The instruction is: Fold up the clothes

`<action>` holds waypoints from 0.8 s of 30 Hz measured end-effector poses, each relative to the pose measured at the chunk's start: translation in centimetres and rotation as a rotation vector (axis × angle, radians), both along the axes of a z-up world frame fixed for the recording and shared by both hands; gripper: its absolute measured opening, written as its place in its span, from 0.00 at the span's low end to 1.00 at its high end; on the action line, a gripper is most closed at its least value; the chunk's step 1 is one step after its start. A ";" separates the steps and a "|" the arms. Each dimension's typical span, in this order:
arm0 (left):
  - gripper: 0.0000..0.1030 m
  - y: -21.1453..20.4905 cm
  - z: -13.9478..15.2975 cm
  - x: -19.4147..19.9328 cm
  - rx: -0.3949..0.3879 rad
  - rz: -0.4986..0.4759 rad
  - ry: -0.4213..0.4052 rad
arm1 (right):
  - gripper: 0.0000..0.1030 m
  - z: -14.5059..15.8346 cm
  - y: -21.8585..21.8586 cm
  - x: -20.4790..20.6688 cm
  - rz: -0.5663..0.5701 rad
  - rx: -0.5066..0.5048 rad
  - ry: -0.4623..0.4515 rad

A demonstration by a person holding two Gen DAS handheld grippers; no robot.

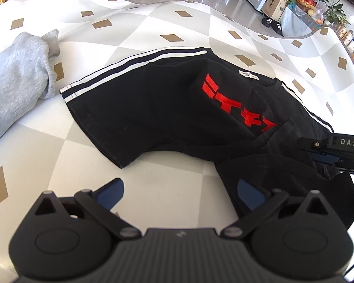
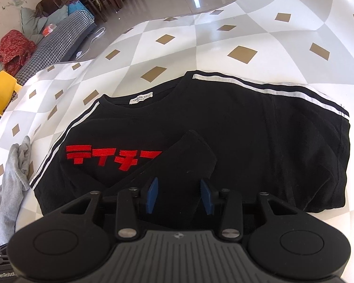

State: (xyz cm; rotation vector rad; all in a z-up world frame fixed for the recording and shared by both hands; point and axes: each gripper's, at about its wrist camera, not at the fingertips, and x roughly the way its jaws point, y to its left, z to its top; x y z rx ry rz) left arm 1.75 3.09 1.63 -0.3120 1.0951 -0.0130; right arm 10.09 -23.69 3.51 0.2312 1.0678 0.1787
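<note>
The black T-shirt (image 2: 224, 129) lies on the checked tablecloth (image 2: 224, 37), partly folded, with its white-striped sleeves out to either side and a corner of its lower part turned up over the red lettering (image 2: 111, 156). That turned-up flap (image 2: 186, 155) sits just ahead of the right gripper (image 2: 181, 194), whose blue pads (image 2: 152, 195) stand apart with only black cloth below and nothing pinched between them — released, by the look of it. The left gripper (image 1: 180, 194) is spread wide over bare tablecloth, empty, with the shirt's near hem just ahead and to its right.

The step in hand seems to be tidying this fold. To do it well, the right gripper should take the flap by its edge rather than its middle, catching one layer only, then draw it flat across the chest so the crease runs straight. The left gripper can pin the near hem just ahead of it while the other pulls — otherwise the whole shirt may slide. The grey garment (image 1: 18, 70), well off to the left gripper's left, waits its turn.
</note>
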 end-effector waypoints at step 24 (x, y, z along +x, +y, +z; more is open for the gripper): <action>1.00 4.4 3.4 -0.7 0.067 0.184 -0.112 | 0.06 5.1 3.2 -3.7 0.284 0.212 -0.267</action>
